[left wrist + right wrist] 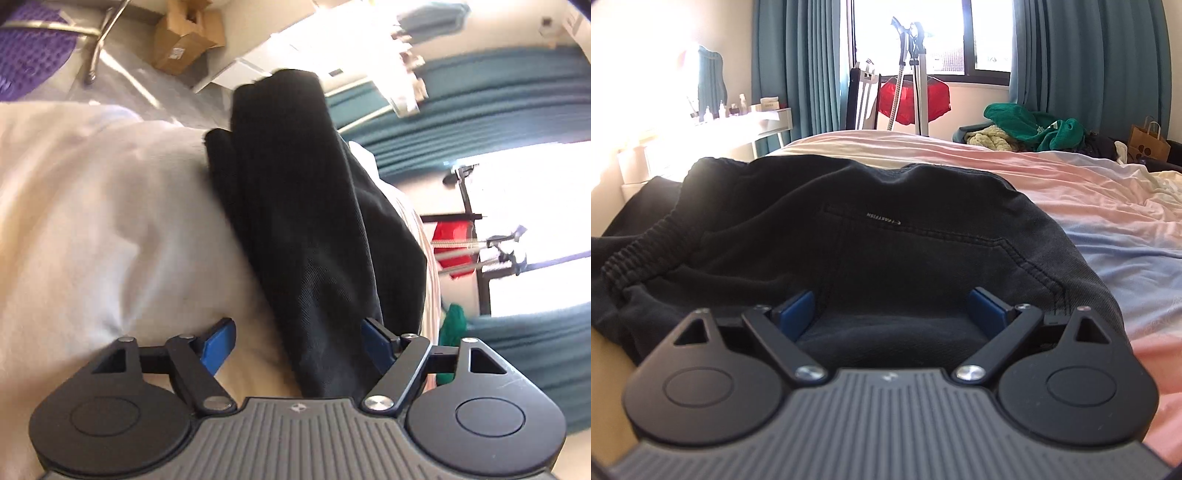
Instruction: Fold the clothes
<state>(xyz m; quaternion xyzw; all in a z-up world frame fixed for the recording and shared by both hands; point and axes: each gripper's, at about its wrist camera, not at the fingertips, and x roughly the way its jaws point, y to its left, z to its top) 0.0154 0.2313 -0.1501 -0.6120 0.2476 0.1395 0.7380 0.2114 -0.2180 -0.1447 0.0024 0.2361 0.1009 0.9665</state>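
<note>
A black pair of trousers [849,229] with an elastic waistband and a stitched back pocket lies on the bed [1089,192], bunched at the near left edge. My right gripper [892,299] is open, its blue pads [798,314] wide apart, with a fold of the black cloth lying between them. In the tilted left wrist view the same black garment [295,203] stretches away as a long folded strip across the pale sheet [92,221]. My left gripper [297,332] is open over its near end, and the cloth runs up beside the right pad [375,341].
A pile of green and cream clothes [1034,125] sits at the bed's far right, beside a paper bag [1148,142]. A red garment [914,98] hangs on a rack by the window. A white dresser [757,118] stands left. A cardboard box [184,37] is on the floor.
</note>
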